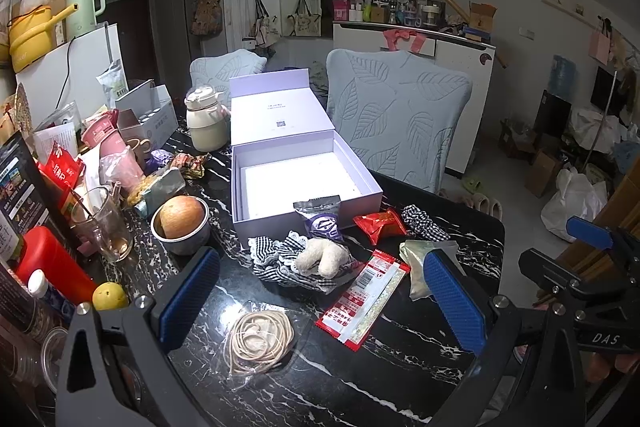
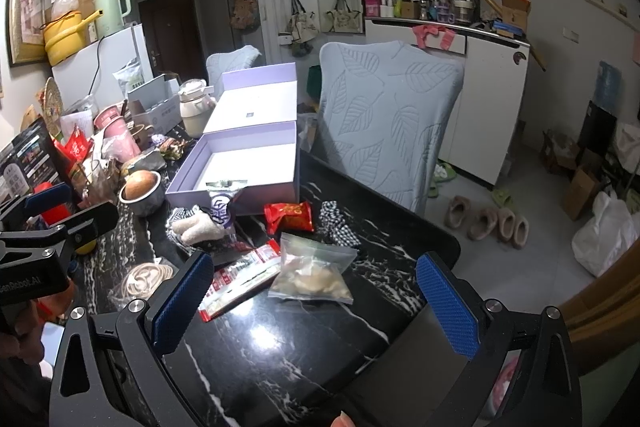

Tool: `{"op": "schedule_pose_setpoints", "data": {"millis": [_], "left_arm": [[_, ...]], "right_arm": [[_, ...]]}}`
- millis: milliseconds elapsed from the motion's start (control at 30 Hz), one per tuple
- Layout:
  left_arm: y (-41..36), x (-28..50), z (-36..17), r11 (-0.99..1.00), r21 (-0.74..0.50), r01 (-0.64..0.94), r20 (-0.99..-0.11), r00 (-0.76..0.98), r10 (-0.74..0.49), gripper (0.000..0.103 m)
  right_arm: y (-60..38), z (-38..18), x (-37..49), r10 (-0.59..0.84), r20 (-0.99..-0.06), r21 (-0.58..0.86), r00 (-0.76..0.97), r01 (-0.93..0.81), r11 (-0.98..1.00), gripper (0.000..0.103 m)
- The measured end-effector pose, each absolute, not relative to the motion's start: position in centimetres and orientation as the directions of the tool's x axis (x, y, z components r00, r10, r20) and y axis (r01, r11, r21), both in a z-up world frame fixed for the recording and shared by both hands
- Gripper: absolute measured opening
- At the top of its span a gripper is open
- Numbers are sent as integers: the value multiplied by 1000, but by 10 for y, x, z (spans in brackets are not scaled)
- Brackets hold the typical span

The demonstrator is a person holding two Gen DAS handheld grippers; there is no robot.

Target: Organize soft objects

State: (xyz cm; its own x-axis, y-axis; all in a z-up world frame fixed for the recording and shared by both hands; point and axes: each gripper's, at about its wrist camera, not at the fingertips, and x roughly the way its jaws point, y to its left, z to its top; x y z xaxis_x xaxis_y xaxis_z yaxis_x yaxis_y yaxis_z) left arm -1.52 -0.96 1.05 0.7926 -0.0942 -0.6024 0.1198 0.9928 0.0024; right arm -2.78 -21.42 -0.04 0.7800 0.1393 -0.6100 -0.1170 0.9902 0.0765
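I see a black marble-patterned bench (image 1: 360,379) with white veining, its left side crowded with cups, packets and a small metal bowl holding a brownish round fruit (image 1: 181,223). Behind the bench stand two chairs in pale blue leaf-embossed covers (image 1: 396,115), a white cabinet (image 1: 464,75) and cloth bags hanging on the wall. An open lavender cardboard box with a white inside (image 1: 300,183) sits mid-bench, lid tipped back. Just in front of it the soft things lie in a loose cluster: a cream plush toy (image 1: 320,255) resting on a black-and-white gingham frilled cloth (image 1: 276,263), a purple snack packet (image 1: 320,221) leaning on the box wall, a red foil packet (image 1: 380,225), a gingham scrunchie (image 1: 424,223), a long red-and-white wrapper (image 1: 364,301), a clear zip bag of pale contents (image 2: 312,271), and a coil of beige elastic bands in clear plastic (image 1: 260,341). My left hand-held gripper (image 1: 320,307) is spread wide above the bench, gripping nothing. My right hand-held gripper (image 2: 316,307) is equally wide, empty, above the zip bag.
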Motion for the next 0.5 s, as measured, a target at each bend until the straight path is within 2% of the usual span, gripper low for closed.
{"op": "schedule_pose_setpoints", "data": {"millis": [500], "left_arm": [[-12,-17,12,992,3,126,-601,793,-99,103]], "right_arm": [[-214,2,-28,146,-606,77,782,-125,989,103]]}}
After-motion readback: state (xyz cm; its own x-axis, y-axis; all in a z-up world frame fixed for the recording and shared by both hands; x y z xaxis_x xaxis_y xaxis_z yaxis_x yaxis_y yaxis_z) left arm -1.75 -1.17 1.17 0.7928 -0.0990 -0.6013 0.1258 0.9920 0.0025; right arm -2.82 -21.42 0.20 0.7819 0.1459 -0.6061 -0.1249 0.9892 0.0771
